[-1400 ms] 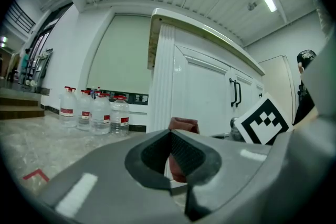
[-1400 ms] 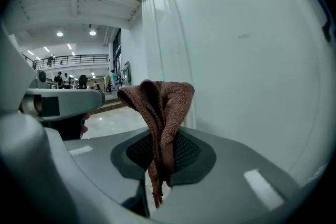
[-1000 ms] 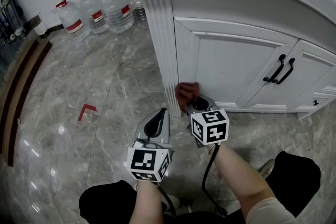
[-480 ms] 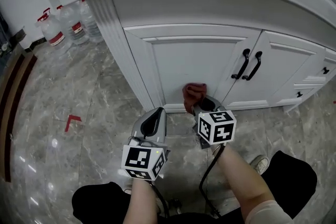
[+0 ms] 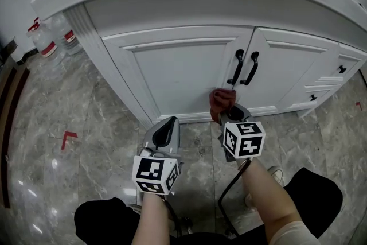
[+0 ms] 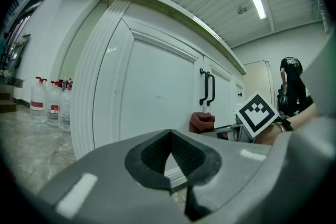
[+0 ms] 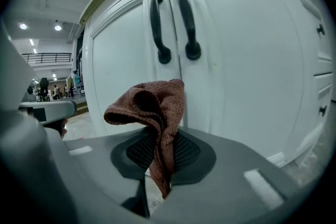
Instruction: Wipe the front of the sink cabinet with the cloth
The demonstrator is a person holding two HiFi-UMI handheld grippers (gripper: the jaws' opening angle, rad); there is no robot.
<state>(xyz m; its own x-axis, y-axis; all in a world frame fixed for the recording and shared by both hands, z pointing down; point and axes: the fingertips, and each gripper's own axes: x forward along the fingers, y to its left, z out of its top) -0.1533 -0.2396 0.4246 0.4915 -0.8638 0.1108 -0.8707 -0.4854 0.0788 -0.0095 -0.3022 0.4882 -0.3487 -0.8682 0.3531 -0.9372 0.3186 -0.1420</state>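
Observation:
A brown-red cloth (image 5: 221, 101) (image 7: 155, 113) is pinched in my right gripper (image 5: 228, 114) (image 7: 159, 165), which is shut on it. The cloth sits low against the white sink cabinet front (image 5: 178, 74), just below the pair of black door handles (image 5: 243, 67) (image 7: 172, 26). My left gripper (image 5: 167, 133) (image 6: 170, 165) hangs shut and holds nothing, a little back from the cabinet's left door (image 6: 157, 97). From the left gripper view the cloth (image 6: 202, 121) shows beside the right gripper's marker cube (image 6: 256, 114).
Water bottles (image 5: 51, 37) (image 6: 50, 105) stand on the marble floor (image 5: 74, 117) at the far left. Small drawers with black knobs (image 5: 341, 70) are at the cabinet's right. A red tape mark (image 5: 67, 138) lies on the floor.
The right gripper with the cloth has slid rightwards along the cabinet front, from the fluted left corner post to under the door handles. The left gripper kept beside it.

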